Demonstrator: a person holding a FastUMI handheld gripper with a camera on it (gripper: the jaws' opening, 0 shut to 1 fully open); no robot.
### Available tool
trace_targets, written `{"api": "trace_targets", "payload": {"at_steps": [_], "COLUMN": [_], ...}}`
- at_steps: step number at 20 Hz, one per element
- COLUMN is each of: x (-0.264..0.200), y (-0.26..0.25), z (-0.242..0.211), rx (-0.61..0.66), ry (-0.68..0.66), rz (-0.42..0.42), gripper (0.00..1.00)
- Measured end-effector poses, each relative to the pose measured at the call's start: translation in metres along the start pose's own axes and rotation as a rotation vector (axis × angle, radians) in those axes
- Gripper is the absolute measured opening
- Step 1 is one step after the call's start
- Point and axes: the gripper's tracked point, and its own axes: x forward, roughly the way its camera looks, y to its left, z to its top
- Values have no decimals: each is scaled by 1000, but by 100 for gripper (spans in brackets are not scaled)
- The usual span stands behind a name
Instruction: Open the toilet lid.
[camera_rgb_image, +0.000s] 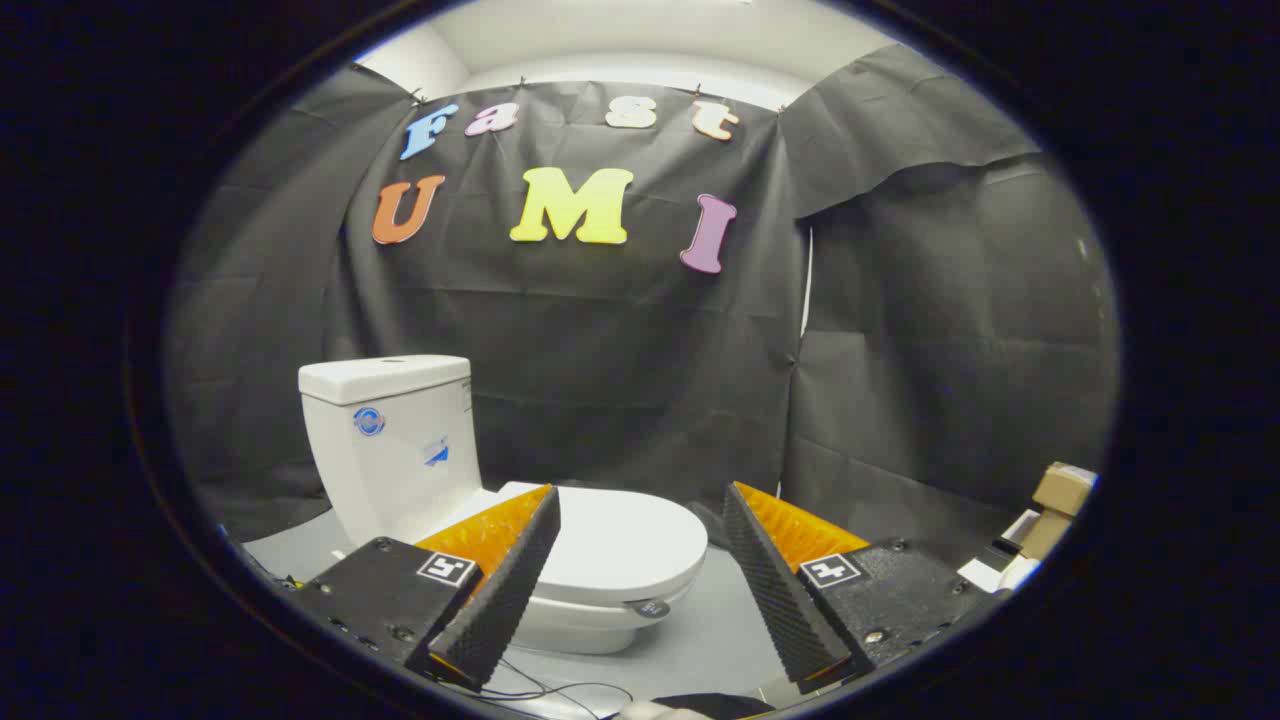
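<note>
Clearly the gripper (640, 510) is spread wide and empty, with the closed toilet lid (620, 545) beyond at twelve o'clock, so I'd hook one finger under its front rim.

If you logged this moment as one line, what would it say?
gripper: open, holding nothing | toilet lid: down, untouched, beyond the fingertips | tank: behind lid | boxes: off to the side | stage: approach, lid not opened

Tool (640, 515) fingers spread wide with a clear gap between them, closed toilet lid (620, 540) beyond with open air above it, tank (395, 440) blocking its far left end, bare floor (715, 630) right of bowl, boxes (1050, 510) far right, cables (560, 690) on floor below fingers
</note>
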Motion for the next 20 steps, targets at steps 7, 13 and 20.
{"api": "trace_targets", "payload": {"at_steps": [7, 13, 20], "x": [2, 4, 12], "y": [-1, 1, 8], "z": [-3, -5, 3], "rx": [16, 39, 29], "ry": [12, 25, 9], "rz": [-7, -13, 9], "gripper": [100, 100, 100]}}
